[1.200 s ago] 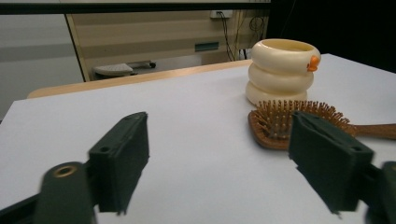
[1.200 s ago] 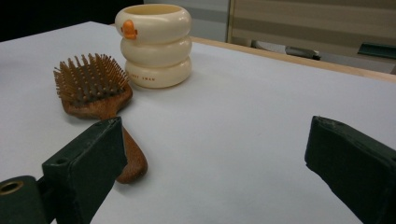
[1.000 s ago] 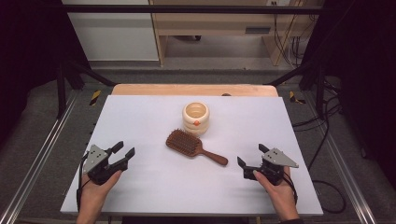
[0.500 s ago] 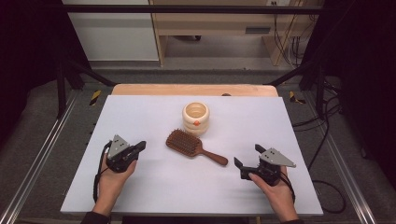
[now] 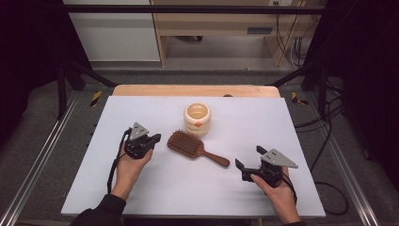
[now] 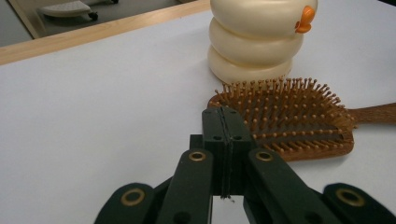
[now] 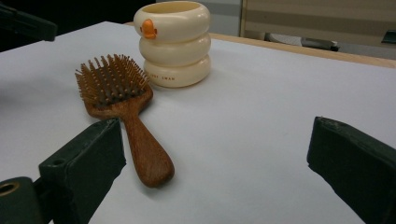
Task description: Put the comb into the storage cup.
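Observation:
A wooden hairbrush (image 5: 187, 143) lies bristles up at the table's middle, its handle (image 5: 217, 158) pointing right and toward me. Just behind it stands a cream ring-shaped cup (image 5: 197, 117) with an orange duck beak. My left gripper (image 5: 156, 138) is shut with nothing held, its tips a short way left of the brush head. In the left gripper view the closed jaws (image 6: 224, 128) sit right before the bristles (image 6: 285, 116), the cup (image 6: 257, 42) beyond. My right gripper (image 5: 248, 157) stands open, right of the handle's end. In the right gripper view the gripper (image 7: 217, 135) faces the brush (image 7: 116, 93) and cup (image 7: 173, 42).
The white table top (image 5: 141, 108) ends at a wooden strip (image 5: 197, 90) along the far side. Metal frame rails (image 5: 42, 155) run down both sides, and cables (image 5: 324, 141) lie on the floor at the right.
My left gripper has moved forward and right from the table's front left up to the brush head, and its jaws have shut. The right gripper has barely shifted.

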### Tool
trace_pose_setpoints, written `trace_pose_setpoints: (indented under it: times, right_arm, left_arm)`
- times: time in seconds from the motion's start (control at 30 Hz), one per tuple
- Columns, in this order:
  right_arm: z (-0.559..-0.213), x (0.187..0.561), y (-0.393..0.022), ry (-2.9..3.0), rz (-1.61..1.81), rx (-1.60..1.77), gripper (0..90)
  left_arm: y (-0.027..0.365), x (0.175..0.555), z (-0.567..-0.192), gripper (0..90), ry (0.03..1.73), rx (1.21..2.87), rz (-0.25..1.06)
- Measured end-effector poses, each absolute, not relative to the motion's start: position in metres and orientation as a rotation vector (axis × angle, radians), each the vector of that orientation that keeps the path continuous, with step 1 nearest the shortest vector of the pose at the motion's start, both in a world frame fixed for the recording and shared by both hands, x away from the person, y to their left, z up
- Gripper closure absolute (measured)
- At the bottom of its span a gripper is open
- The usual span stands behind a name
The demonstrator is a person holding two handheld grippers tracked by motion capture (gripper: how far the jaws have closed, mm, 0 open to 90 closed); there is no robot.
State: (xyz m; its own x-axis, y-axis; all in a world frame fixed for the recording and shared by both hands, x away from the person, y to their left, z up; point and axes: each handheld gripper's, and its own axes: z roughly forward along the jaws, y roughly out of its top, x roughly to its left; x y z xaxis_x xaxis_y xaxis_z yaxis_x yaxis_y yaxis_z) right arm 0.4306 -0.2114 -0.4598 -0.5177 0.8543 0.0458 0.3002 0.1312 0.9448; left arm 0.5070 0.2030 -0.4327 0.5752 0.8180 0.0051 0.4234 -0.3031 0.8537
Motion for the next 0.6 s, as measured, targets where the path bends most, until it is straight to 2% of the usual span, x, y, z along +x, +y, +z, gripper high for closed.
trace_pose_setpoints:
  times: [0.6]
  right_arm:
    - [-0.459,0.432,-0.21,1.912,1.387,1.116,4.6]
  left_arm:
    - [0.184,0.545,-0.45,89.9,1.08,2.005,0.521]
